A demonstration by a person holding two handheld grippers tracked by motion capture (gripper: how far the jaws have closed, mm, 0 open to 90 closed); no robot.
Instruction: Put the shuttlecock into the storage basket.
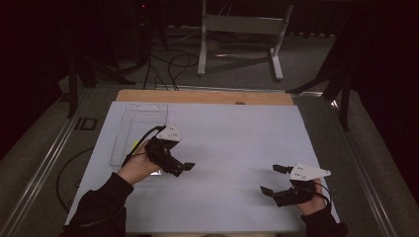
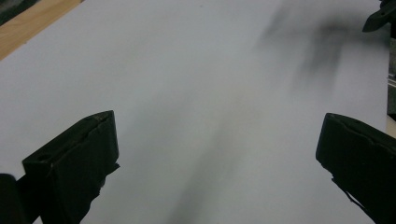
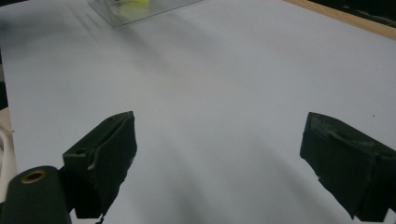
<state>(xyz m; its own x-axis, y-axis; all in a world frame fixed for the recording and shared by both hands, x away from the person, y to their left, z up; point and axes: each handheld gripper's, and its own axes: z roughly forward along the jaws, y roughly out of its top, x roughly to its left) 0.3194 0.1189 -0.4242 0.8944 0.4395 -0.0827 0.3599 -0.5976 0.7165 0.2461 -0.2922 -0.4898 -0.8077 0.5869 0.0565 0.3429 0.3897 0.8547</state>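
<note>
My left gripper [image 1: 184, 168] hovers over the left-middle of the white board [image 1: 232, 133], held by a hand in a dark sleeve. In the left gripper view its jaws stand wide apart over bare white surface, so the left gripper [image 2: 217, 154] is open and holds nothing. My right gripper [image 1: 274, 179] sits low near the board's front right corner, pointing left. Its jaws are also spread wide, and the right gripper [image 3: 217, 154] is open over bare board. A clear plastic tray [image 1: 138, 131] lies flat at the board's left, with a small yellow thing [image 1: 135, 145] in it.
The tray [image 3: 140, 8] and the yellow thing [image 3: 133, 3] lie far ahead of the right gripper. A wooden table edge [image 1: 202, 96] runs behind the board. A white metal stand [image 1: 242, 29] and cables [image 1: 170, 64] are on the floor beyond. The right gripper's jaw tip shows far off in the left gripper view.
</note>
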